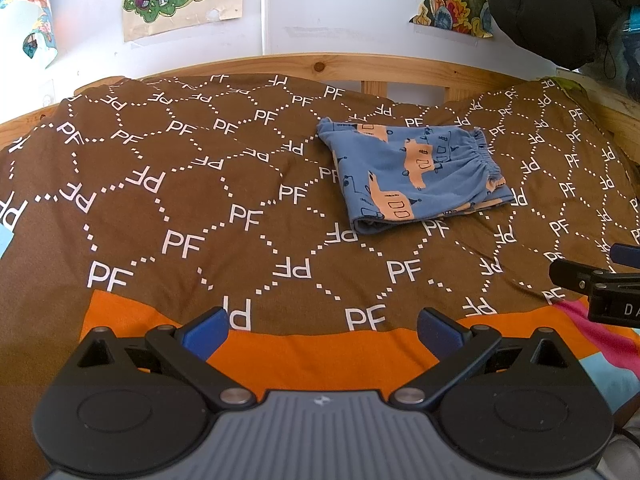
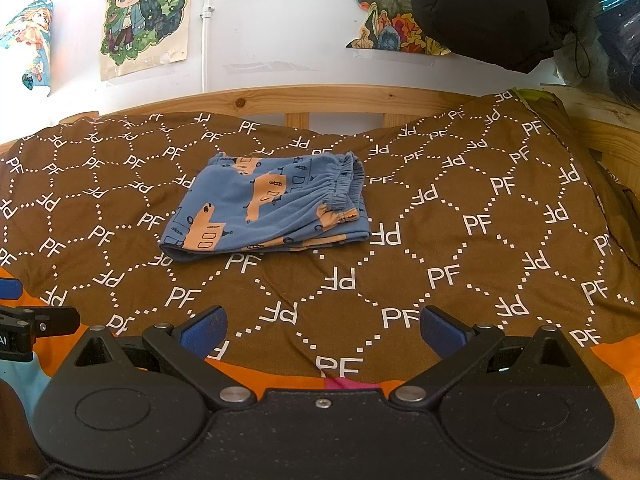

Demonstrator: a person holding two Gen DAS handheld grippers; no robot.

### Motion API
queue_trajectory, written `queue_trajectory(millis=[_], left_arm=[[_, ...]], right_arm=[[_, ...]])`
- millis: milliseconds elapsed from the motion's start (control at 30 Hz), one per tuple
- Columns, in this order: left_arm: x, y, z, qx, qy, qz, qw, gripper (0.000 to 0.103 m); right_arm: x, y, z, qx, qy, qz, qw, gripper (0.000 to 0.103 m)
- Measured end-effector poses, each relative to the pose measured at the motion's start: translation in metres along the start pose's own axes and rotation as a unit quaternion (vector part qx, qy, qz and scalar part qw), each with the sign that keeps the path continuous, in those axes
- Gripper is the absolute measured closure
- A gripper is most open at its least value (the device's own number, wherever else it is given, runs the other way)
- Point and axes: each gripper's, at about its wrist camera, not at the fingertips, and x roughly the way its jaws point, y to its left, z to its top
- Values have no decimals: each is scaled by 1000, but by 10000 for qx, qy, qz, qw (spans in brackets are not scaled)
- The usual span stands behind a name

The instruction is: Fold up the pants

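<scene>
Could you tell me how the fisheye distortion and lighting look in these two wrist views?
Left wrist view: the wooden bed rail bows into an arc, and the folded pants stay sharp in soft, even light with only a faint shadow. Right wrist view: same barrel bend in the rail, the white wall is bright but not glaring, the open tongs are crisp.

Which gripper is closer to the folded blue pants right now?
Right, slightly. The pants lie ahead-left of the right gripper and farther ahead-right of the left gripper; neither touches them.
</scene>
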Motion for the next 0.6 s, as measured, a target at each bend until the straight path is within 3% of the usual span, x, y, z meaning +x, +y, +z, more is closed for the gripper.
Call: queue_trajectory(millis=[167,367,600], left_arm=[[1,0,0,1,39,27,10000,0],[4,-3,2,27,388,109,9992,0],[5,2,8,16,425,230,9988,0]], right_arm=[[0,0,0,0,4,5,10000,1],[1,0,0,1,8,9,10000,1],[2,-2,-2,61,26,9,10000,1]])
